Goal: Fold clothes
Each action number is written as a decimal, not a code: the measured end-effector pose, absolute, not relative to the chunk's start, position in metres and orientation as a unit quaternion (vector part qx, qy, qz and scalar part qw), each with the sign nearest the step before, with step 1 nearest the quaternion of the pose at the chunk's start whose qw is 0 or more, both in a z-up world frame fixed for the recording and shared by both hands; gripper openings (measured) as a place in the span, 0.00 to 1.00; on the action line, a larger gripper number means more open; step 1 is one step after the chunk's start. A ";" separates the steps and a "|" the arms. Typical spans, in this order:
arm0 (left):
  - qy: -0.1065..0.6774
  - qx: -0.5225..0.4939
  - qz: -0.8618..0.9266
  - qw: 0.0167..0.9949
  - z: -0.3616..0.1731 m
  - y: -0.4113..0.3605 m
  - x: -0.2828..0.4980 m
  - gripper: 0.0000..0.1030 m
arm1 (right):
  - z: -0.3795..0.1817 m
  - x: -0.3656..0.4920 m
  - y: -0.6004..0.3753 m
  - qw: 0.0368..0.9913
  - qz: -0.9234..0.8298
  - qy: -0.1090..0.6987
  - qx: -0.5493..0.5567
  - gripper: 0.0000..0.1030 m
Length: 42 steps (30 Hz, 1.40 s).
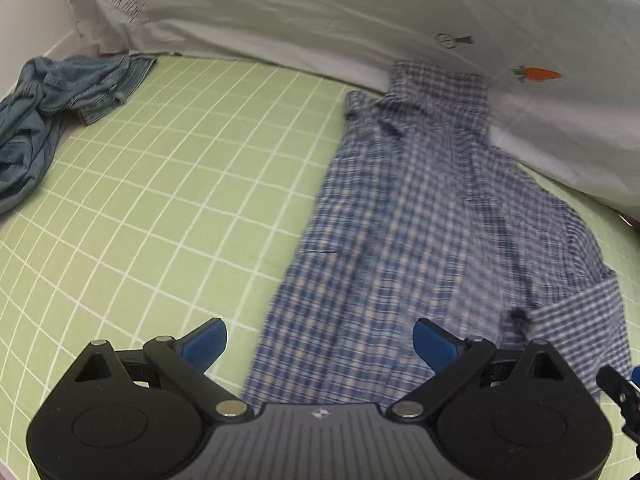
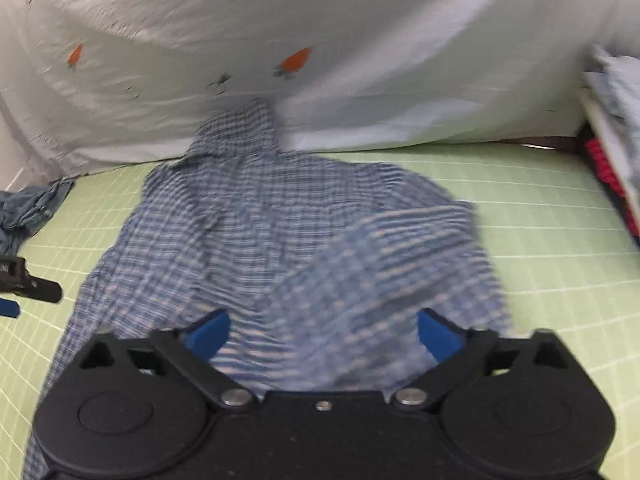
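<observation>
Both of your tongs stand wide open and grip nothing: the left tongs [image 1: 320, 340] hover over the hem of the blue checked shirt [image 1: 420, 220], the right tongs [image 2: 324, 334] over its folded sleeve. Your shirt lies on the green grid sheet [image 1: 180, 180], collar against the white carrot-print bedding [image 1: 360, 8]. Crumpled denim [image 1: 52, 112] sits well apart at the left.
</observation>
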<state>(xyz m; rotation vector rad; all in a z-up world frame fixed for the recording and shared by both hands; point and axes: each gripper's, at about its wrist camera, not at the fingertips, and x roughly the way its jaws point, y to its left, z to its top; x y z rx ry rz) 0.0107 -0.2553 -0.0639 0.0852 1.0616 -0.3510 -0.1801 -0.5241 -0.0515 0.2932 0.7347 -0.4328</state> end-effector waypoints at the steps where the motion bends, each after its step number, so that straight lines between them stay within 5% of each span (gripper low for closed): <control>1: 0.500 0.043 -0.168 0.848 -0.061 -0.259 0.006 0.96 | -0.052 -0.190 -0.530 0.899 -0.214 0.353 0.142 1.00; 20: 0.529 0.079 -0.221 0.816 -0.095 -0.379 -0.053 0.92 | -0.098 -0.257 -0.651 0.842 -0.306 0.390 0.215 1.00; 24: 0.545 0.085 -0.237 0.800 -0.108 -0.398 -0.050 0.52 | -0.106 -0.244 -0.669 0.842 -0.298 0.397 0.212 1.00; 27: 0.556 0.089 -0.248 0.788 -0.117 -0.413 -0.048 0.01 | -0.109 -0.242 -0.673 0.841 -0.300 0.399 0.207 1.00; 42: 0.421 0.029 -0.297 0.857 -0.025 -0.333 0.015 0.01 | -0.105 -0.239 -0.620 0.825 -0.310 0.405 0.244 1.00</control>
